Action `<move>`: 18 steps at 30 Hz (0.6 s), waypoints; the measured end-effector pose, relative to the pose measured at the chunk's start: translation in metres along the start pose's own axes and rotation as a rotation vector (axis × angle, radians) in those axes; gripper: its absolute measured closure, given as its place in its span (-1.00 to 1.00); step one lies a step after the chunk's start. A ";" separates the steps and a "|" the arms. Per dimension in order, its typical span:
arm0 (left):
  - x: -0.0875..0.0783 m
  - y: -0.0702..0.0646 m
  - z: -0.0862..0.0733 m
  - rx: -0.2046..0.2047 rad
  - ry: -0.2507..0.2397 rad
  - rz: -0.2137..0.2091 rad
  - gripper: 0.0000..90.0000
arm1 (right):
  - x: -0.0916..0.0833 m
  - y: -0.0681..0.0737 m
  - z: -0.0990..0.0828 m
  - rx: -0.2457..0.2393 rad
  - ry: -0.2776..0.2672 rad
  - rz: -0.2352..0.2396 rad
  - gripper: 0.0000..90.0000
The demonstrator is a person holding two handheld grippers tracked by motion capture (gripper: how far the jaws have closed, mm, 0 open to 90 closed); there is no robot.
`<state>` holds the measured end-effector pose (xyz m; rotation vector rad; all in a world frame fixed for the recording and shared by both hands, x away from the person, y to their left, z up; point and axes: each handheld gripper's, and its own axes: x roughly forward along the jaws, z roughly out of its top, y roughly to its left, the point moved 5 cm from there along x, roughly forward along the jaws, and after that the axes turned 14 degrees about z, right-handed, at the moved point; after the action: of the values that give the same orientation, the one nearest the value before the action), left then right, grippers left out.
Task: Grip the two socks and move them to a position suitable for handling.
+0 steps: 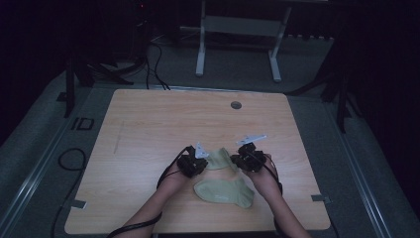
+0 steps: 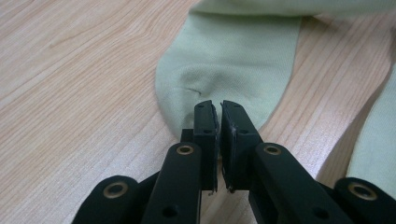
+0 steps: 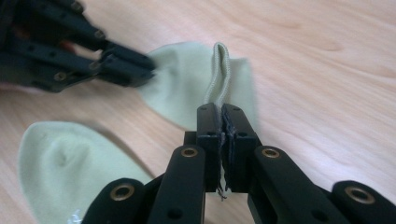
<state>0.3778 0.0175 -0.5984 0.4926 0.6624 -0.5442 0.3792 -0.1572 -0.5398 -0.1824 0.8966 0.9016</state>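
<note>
**Two grippers clamp the ends of one pale green sock**

The far sock (image 1: 219,159) is a short, pale green ankle sock of soft knit, lying near the front middle of the wooden table (image 1: 148,129), stretched between the two grippers. The left gripper (image 1: 194,163) has its black jaws clenched on the rounded toe end, where the cloth puckers into a small crease just ahead of the pads; in the left gripper view the sock (image 2: 229,60) spreads flat away from the jaws. The right gripper (image 1: 246,159) is clamped on the ribbed cuff, which stands up as a narrow folded ridge rising from between its jaws (image 3: 219,74), with loose threads showing in the slit between the pads.

A second sock (image 1: 224,192) of the same colour lies flat just nearer the person, between the two forearms, close to the first sock; whether they touch cannot be told. It has a dimple in its cloth in the right gripper view (image 3: 60,163). A round grey grommet (image 1: 236,105) sits near the table's far edge, well apart from the work. Nothing lies between either gripper and the sock it grips
</note>
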 end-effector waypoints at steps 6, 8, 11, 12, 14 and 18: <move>0.002 0.005 0.000 -0.004 0.008 0.013 0.87 | -0.015 -0.021 -0.005 0.045 -0.025 -0.026 0.92; 0.002 0.006 0.001 0.006 0.014 0.022 0.87 | -0.018 -0.027 -0.008 0.057 -0.024 -0.037 0.92; 0.002 0.007 0.001 0.023 0.023 0.024 0.87 | -0.020 -0.036 -0.013 0.078 -0.019 -0.046 0.92; 0.002 0.007 0.001 0.023 0.023 0.024 0.87 | -0.020 -0.039 -0.015 0.084 -0.017 -0.048 0.92; 0.002 0.007 0.002 0.031 0.025 0.026 0.87 | -0.020 -0.042 -0.017 0.091 -0.015 -0.052 0.92; 0.002 0.008 0.002 0.033 0.025 0.036 0.87 | -0.018 -0.052 -0.027 0.121 -0.001 -0.057 0.92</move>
<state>0.3849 0.0220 -0.5967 0.5418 0.6677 -0.5162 0.3965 -0.2142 -0.5551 -0.1027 0.9371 0.7923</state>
